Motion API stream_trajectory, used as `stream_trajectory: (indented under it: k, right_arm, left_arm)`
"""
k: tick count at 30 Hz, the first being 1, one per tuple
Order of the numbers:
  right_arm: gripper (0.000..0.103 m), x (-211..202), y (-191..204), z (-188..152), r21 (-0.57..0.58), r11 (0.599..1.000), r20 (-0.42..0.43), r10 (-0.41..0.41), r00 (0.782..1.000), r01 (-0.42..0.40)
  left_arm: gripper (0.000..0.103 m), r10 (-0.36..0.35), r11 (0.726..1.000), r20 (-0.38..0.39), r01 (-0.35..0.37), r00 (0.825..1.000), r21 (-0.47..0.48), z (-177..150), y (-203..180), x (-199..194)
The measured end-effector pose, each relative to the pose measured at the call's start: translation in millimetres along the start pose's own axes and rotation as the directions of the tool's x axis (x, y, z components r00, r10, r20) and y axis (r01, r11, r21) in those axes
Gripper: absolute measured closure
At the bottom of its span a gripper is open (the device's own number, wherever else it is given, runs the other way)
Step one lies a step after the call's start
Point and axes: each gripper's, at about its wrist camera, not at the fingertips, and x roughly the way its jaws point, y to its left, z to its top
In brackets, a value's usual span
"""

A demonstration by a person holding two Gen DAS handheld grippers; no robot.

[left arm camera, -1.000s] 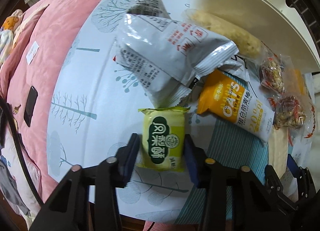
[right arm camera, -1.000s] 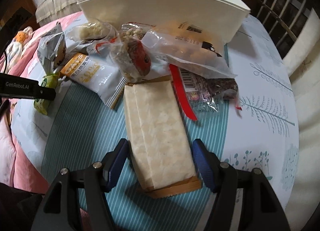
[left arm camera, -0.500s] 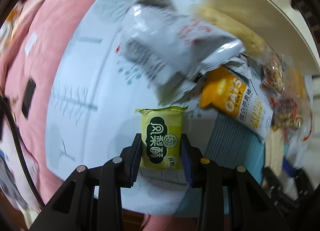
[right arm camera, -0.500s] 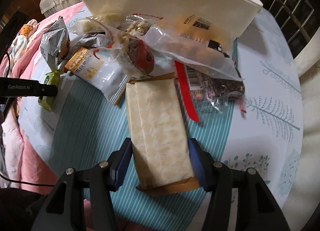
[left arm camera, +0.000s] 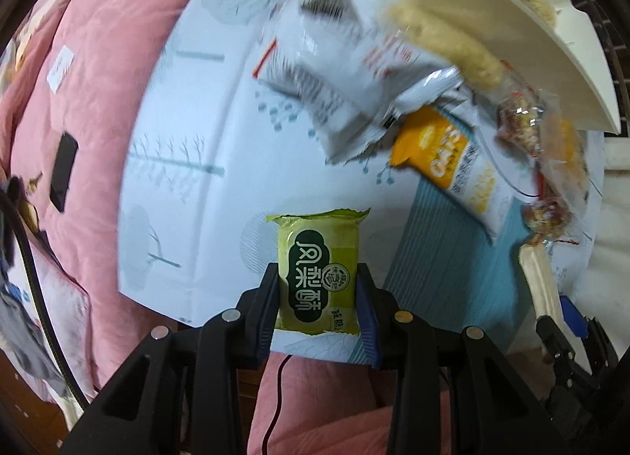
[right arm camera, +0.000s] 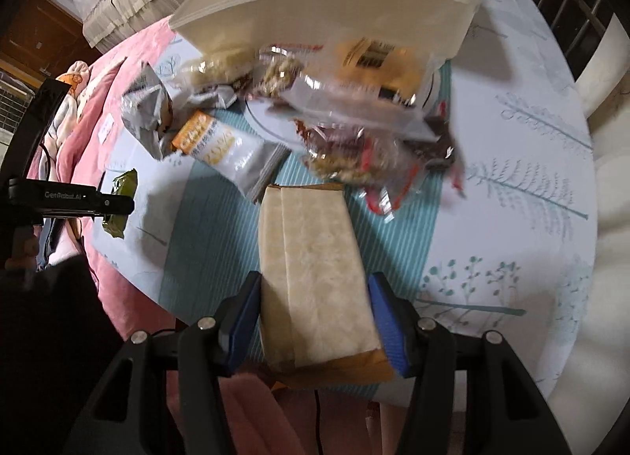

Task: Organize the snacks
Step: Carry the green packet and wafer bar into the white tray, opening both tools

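My left gripper (left arm camera: 319, 297) is shut on a small green snack packet (left arm camera: 318, 270) and holds it above the table's near edge. My right gripper (right arm camera: 315, 317) is shut on a long pale paper-wrapped snack pack (right arm camera: 315, 281), lifted off the striped mat. The left gripper and its green packet (right arm camera: 120, 199) also show at the left of the right wrist view. A white storage tray (right arm camera: 323, 17) stands at the back of the table and holds some snacks.
A pile of snacks lies before the tray: a grey bag (left arm camera: 338, 73), an orange-and-white oats packet (left arm camera: 453, 167), clear bags of nuts (right arm camera: 354, 147). A teal striped mat (right arm camera: 204, 250) covers the table's middle. Pink bedding (left arm camera: 78, 100) lies at the left.
Both grippers have closed on their packs and lifted them. The table and snack pile now look farther below in both views.
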Motion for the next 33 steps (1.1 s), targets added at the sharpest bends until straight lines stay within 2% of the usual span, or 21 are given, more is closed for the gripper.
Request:
stream_trajectory:
  k: [9,16,24,33]
  right_arm:
    - [0.049,-46.7,24.8,7.9,-0.028,1.0,0.088,-0.007,0.996,0.009]
    - [0.049,-76.9,49.9,30.3,-0.061,0.998,0.2,-0.004,0.98,0.017]
    - [0.049,-101.4,68.0,64.8,-0.074,0.997,0.321,-0.013,0.947,0.038]
    - [0.049,-105.9,62.1,109.2,0.014,0.998,0.432,-0.061,0.9,0.061]
  left_arm:
    - [0.068,-0.002,0.983,0.073,-0.011,0.997,0.184,19.0,-15.1,-69.8]
    - [0.068,-0.051,0.957,0.133,0.01,0.99,0.29,38.0,-26.3,-118.2]
    - [0.068,-0.08,0.915,0.208,-0.01,0.975,0.402,64.6,-47.6,-160.6]
    - [0.068,-0.126,0.893,0.285,-0.017,0.95,0.45,112.8,-68.1,-187.8]
